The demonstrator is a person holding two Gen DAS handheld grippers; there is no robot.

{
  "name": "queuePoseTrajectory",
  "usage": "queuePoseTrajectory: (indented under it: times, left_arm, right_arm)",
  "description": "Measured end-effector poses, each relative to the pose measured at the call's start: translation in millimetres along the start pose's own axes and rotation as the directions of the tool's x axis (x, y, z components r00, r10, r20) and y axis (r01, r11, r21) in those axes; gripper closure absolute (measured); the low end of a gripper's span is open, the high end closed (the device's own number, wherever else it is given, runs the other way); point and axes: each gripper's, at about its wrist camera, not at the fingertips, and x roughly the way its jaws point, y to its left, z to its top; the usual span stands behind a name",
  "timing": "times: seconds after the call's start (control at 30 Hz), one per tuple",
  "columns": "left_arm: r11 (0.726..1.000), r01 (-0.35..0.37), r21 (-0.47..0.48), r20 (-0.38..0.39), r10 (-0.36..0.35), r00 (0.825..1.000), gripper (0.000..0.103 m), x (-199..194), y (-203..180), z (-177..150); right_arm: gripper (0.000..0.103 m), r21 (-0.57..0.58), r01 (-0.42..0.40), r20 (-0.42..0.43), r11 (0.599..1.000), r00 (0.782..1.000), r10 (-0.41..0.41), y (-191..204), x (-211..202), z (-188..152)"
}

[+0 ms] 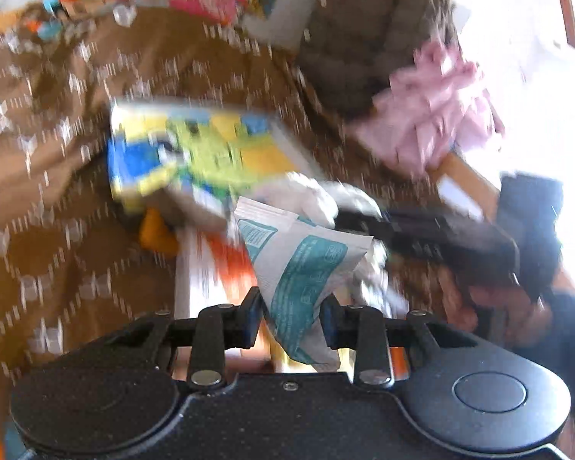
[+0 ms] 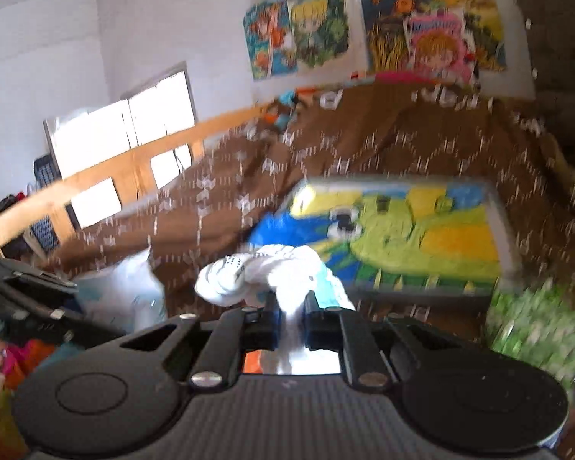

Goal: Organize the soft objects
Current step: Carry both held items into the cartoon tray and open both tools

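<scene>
Evidently both hands are lifting soft things off the bed, so the pick-up step looks done and the carrying step is in hand. The left gripper [image 1: 291, 316] is clamping a white and teal soft pack [image 1: 306, 264] between its jaws, with the pack standing up and away from the camera. The right gripper [image 2: 290, 308] is pinching a white sock [image 2: 257, 272]; its jaws are standing close together on the cloth, and the bundled part is hanging just beyond the fingertips. Seen from the left wrist, the right gripper is reaching in from the right, near the pack, with white cloth at its tip.

Next, each piece probably needs taking to a sorting place, which the pictures are not showing; a steady hold matters, since the sock is held only by a thin fold.

Below, a brown bedspread [image 1: 57, 176] with a pale diamond print is covering the bed. A bright cartoon cushion [image 2: 402, 230] is lying on it, far from the grippers, and a pink garment [image 1: 433, 115] is sitting to the far right. Comic posters [image 2: 364, 30] are hanging on the white far wall, above a wooden rail [image 2: 134, 153].
</scene>
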Motion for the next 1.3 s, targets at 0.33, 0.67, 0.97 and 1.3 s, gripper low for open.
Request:
queuePoseTrajectory:
  times: [0.33,0.67,0.97,1.3]
  left_arm:
    - [0.992,-0.081,-0.094,0.201,0.099,0.975,0.070,59.4,26.8,100.1]
    - [0.955,-0.169,-0.242,0.090,0.195,0.977,0.070,182.6,96.5,127.5]
    - [0.929,-0.232,-0.288,-0.093,0.214,0.972,0.068,231.3,120.9,130.0]
    - [0.919,-0.290,-0.266,-0.127,0.265,0.956,0.040,225.0,116.0,127.0]
  right_arm:
    - [0.091,-0.004,0.068,0.094,0.998,0.993,-0.068,-29.1,33.2,71.9]
    - [0.090,0.090,0.217,-0.071,0.972,0.975,-0.211,-80.8,150.5,82.8]
    - [0.088,0.161,0.228,-0.220,0.960,0.957,-0.191,-90.8,196.6,62.7]
    - [0.061,0.158,0.248,-0.238,0.956,0.949,-0.207,-90.5,190.6,62.0]
